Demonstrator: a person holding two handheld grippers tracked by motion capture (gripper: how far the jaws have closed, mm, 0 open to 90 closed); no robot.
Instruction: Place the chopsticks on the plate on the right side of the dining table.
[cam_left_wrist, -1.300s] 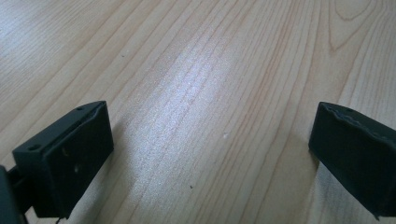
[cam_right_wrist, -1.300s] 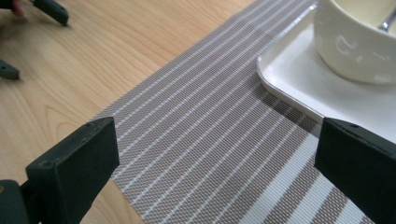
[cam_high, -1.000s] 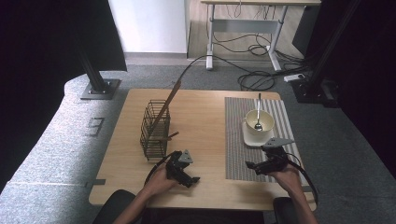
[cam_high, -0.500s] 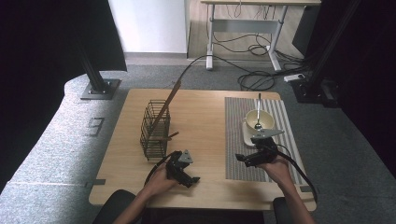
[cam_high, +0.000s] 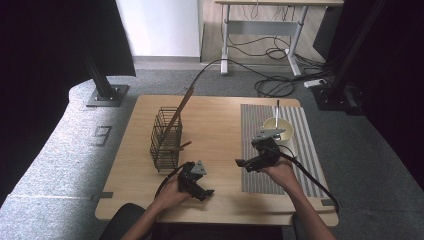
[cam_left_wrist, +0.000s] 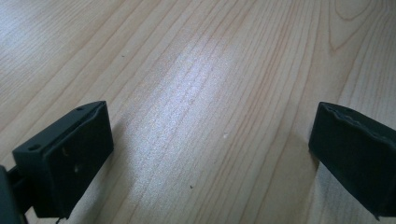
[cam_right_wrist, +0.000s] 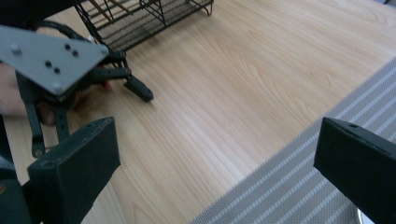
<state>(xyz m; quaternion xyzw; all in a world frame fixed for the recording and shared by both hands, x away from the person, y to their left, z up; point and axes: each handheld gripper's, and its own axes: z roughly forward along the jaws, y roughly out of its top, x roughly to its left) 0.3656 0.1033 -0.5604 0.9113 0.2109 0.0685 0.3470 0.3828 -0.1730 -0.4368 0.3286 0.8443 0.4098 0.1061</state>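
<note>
both hand-held grippers (cam_high: 207, 191) (cam_high: 241, 163) apparently empty

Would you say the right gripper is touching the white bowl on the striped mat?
Cannot tell: in the high view the right gripper overlaps the bowl.

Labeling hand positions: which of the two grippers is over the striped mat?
The right gripper, jaws open at the striped mat's left edge beside the bowl. The left gripper rests on bare wood.
</note>
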